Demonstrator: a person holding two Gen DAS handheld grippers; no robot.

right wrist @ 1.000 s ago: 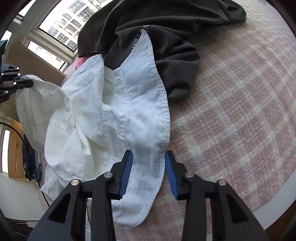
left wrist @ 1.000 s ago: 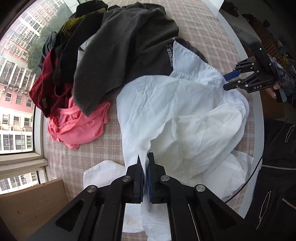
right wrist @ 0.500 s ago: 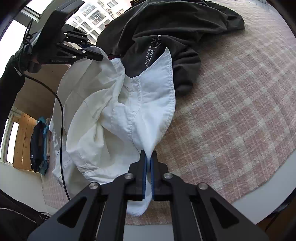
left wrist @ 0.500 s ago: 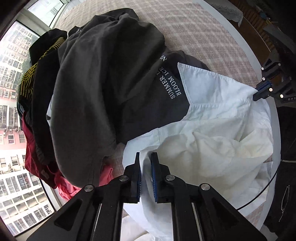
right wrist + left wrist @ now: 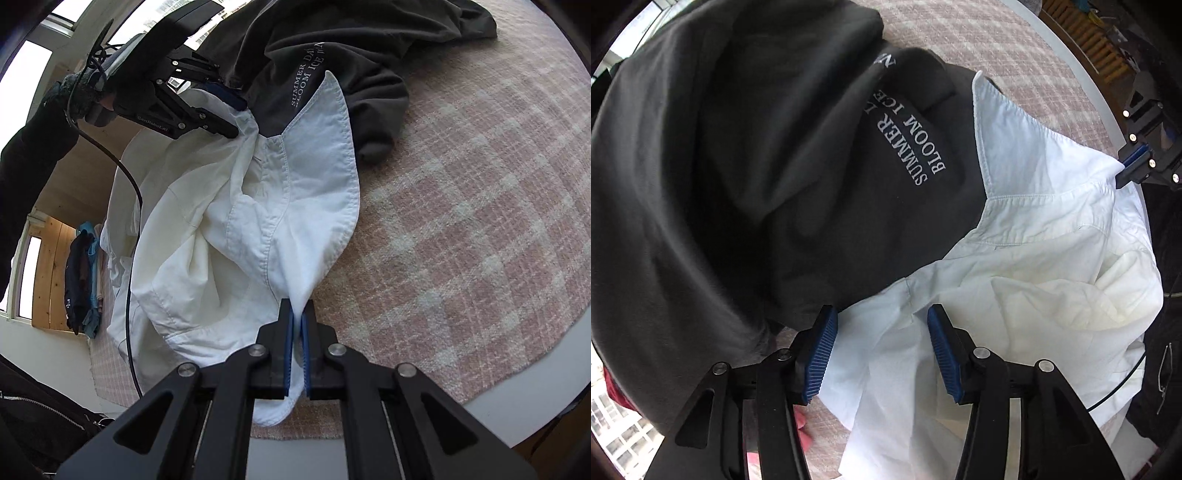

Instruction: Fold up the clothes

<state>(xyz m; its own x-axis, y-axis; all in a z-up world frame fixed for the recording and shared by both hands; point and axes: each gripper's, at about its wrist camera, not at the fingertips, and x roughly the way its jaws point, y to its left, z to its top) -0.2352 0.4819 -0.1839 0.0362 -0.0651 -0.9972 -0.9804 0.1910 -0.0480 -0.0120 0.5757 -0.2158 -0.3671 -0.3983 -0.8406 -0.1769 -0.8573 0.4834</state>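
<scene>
The white shirt (image 5: 236, 236) lies crumpled on the plaid-covered tabletop (image 5: 480, 221), its collar overlapping a dark grey garment (image 5: 757, 166) printed "SUMMER… BLOOM ICE"; the right gripper (image 5: 297, 341) clenches the shirt's edge; the left gripper (image 5: 881, 349), marked "GenRobot.AI", is opening its fingers astride the shirt's fabric beside that garment.

Pink plaid tablecloth (image 5: 480, 221), wooden panel (image 5: 48, 273) by the window (image 5: 26, 66)

A pink-and-cream checked cloth (image 5: 480, 206) covers the round white worktop (image 5: 576, 373); bright windows (image 5: 26, 70) stand at the far left; a wooden panel (image 5: 51, 258) carries hanging garments (image 5: 79, 280).
</scene>
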